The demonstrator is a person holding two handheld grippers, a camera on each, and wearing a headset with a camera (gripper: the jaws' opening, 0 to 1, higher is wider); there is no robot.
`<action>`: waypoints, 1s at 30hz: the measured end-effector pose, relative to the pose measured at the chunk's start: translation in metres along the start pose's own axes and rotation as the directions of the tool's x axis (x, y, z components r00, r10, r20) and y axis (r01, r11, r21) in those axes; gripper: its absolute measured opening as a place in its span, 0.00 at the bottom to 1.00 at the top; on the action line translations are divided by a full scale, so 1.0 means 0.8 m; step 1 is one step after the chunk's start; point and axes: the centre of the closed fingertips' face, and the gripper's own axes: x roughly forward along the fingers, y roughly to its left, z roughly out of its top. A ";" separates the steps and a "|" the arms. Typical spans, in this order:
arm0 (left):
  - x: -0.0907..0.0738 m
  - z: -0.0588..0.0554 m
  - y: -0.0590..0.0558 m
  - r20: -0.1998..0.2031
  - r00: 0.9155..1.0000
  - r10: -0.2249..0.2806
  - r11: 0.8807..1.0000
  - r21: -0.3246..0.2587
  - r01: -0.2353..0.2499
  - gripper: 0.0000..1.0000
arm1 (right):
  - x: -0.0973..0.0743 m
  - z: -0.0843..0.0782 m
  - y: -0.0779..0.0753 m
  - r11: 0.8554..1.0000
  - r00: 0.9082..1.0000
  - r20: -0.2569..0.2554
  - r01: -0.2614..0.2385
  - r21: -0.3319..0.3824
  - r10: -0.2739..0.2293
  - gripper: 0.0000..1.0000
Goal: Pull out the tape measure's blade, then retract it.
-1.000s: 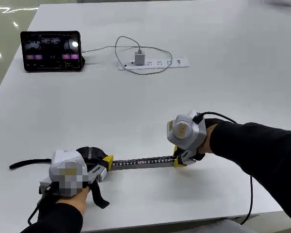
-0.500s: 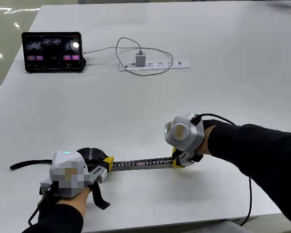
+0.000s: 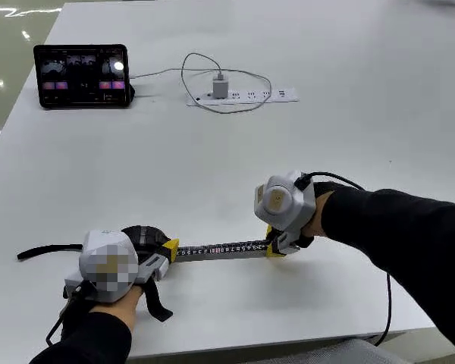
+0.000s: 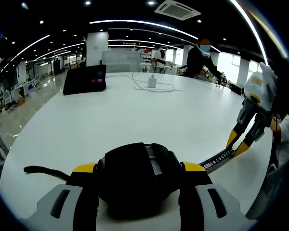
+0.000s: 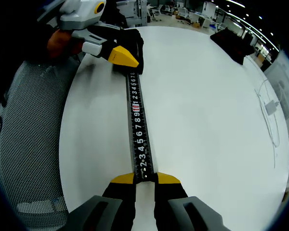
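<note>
The black tape measure case [image 3: 142,238] lies near the table's front left, and my left gripper [image 3: 161,258] is shut on it. In the left gripper view the case [image 4: 139,178] sits between the yellow-tipped jaws of the left gripper [image 4: 139,168]. The numbered blade [image 3: 221,249] runs right from the case, flat along the table. My right gripper [image 3: 274,248] is shut on the blade's end. In the right gripper view the blade [image 5: 137,120] stretches from the right gripper [image 5: 142,179] up to the case [image 5: 133,44].
A tablet [image 3: 81,76] stands at the far left, with a power strip [image 3: 243,95], charger and looped cable beside it. A black strap [image 3: 45,250] trails left of the case. The table's front edge is close. A mesh chair [image 5: 29,144] is beside the table.
My right gripper has moved a little left toward the case with the blade's end, so less blade shows. The left gripper and case have stayed put.
</note>
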 end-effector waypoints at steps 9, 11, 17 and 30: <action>0.000 0.000 0.000 0.000 1.000 0.000 1.000 -0.001 0.000 0.63 | 0.002 0.005 0.001 1.000 1.000 0.001 -0.002 -0.002 0.002 0.10; 0.000 0.000 0.000 0.001 1.000 0.000 1.000 -0.001 0.000 0.63 | 0.002 0.006 0.001 1.000 1.000 0.000 -0.002 -0.004 0.002 0.10; 0.000 0.000 0.000 0.003 1.000 0.000 1.000 0.000 0.000 0.63 | 0.004 0.010 0.002 1.000 1.000 0.001 -0.002 0.000 0.002 0.10; 0.000 0.000 0.001 0.006 1.000 0.002 1.000 0.002 -0.002 0.62 | 0.007 0.017 0.003 1.000 1.000 0.000 -0.003 -0.005 0.003 0.10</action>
